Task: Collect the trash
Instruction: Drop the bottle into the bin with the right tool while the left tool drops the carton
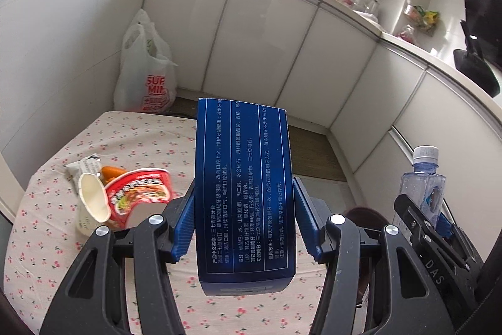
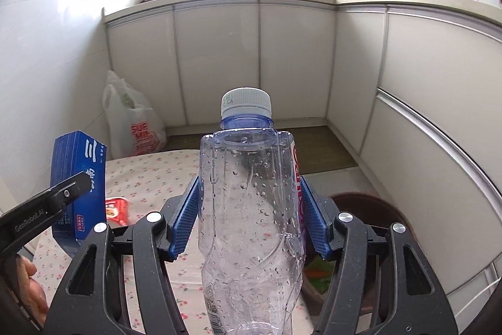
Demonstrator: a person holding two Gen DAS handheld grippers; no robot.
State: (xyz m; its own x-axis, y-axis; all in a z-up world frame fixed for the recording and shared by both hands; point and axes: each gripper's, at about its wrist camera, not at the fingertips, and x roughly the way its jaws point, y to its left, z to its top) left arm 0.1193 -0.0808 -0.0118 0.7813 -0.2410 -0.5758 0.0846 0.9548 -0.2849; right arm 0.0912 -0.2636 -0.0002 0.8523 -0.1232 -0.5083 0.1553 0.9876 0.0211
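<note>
My left gripper is shut on a dark blue toothpaste box and holds it upright above the flowered tablecloth. My right gripper is shut on an empty clear plastic bottle with a white cap, held upright. The bottle also shows at the right of the left wrist view, and the box at the left of the right wrist view. On the table lie a tipped red noodle cup, a white paper cup and a wrapper.
A white plastic shopping bag stands on the floor by the wall behind the table. A brown bin with something green inside sits on the floor right of the table. White cabinets run along the back and right.
</note>
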